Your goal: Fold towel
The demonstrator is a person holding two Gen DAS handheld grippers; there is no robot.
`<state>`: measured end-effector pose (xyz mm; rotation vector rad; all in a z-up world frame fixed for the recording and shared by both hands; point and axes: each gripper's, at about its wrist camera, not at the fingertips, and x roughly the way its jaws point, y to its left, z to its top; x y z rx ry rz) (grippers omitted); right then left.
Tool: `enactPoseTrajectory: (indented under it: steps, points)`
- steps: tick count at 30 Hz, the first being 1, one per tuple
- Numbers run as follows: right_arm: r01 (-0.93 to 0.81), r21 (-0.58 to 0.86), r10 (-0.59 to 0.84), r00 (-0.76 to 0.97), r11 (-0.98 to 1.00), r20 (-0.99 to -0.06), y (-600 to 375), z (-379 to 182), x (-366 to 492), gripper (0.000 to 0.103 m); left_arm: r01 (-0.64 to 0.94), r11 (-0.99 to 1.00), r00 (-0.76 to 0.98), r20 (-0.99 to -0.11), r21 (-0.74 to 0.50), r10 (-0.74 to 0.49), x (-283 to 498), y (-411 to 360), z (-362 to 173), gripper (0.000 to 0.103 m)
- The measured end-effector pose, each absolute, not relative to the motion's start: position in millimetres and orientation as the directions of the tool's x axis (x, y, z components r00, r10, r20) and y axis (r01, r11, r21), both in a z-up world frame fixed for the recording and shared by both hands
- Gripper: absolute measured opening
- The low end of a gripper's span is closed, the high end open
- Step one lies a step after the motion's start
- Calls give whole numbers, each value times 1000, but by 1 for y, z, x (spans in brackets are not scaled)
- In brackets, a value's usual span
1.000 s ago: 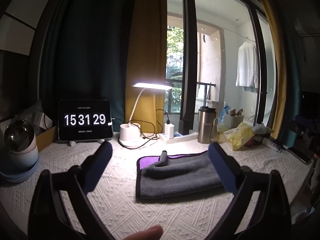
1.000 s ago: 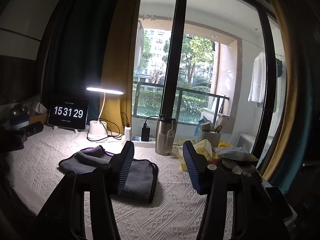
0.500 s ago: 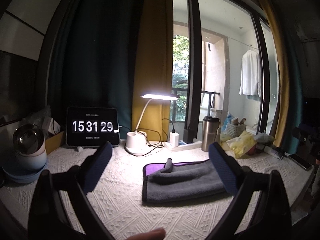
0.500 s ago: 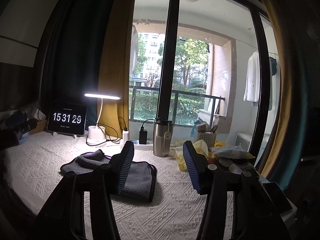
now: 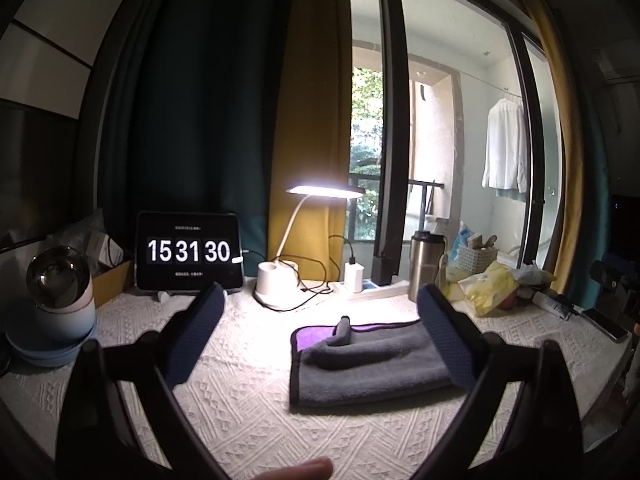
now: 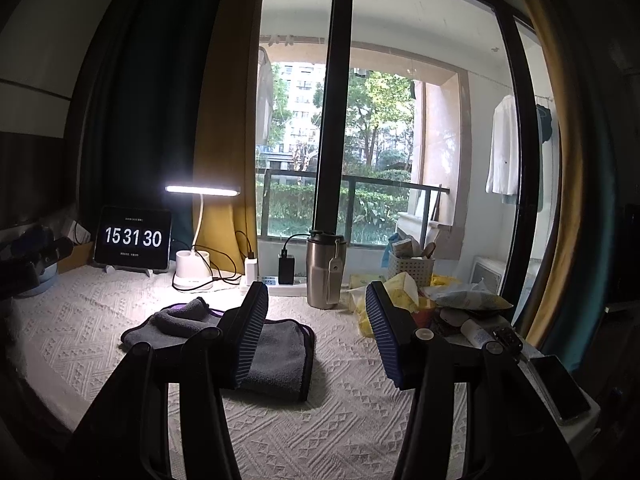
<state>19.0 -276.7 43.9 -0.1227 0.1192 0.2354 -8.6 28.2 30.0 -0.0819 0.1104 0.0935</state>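
Observation:
A grey towel with a purple inner side and dark edging lies folded on the white textured tablecloth, one corner sticking up at its back. It also shows in the right wrist view. My left gripper is open and empty, held above the table on the near side of the towel. My right gripper is open and empty, held above the towel's right end, apart from it.
At the back stand a tablet clock, a lit desk lamp, a power strip and a steel tumbler. A round lamp is at the left. Snack bags and a phone crowd the right edge.
Both grippers have risen and tilted up a little, so the towel sits lower in both views. The clock has gone from 15:31:29 to 15:31:30. The towel has not moved.

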Motion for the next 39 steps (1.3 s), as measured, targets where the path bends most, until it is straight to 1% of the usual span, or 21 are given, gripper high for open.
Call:
enactPoseTrajectory:
  steps: [30, 39]
  points:
    - [-255, -100, 241, 961, 962, -131, -272, 41, 18, 54, -109, 993, 989, -102, -55, 103, -10, 26, 28, 98]
    - [-265, -98, 251, 959, 959, -129, -268, 41, 17, 54, -106, 991, 990, -106, -77, 98, -12, 27, 28, 98]
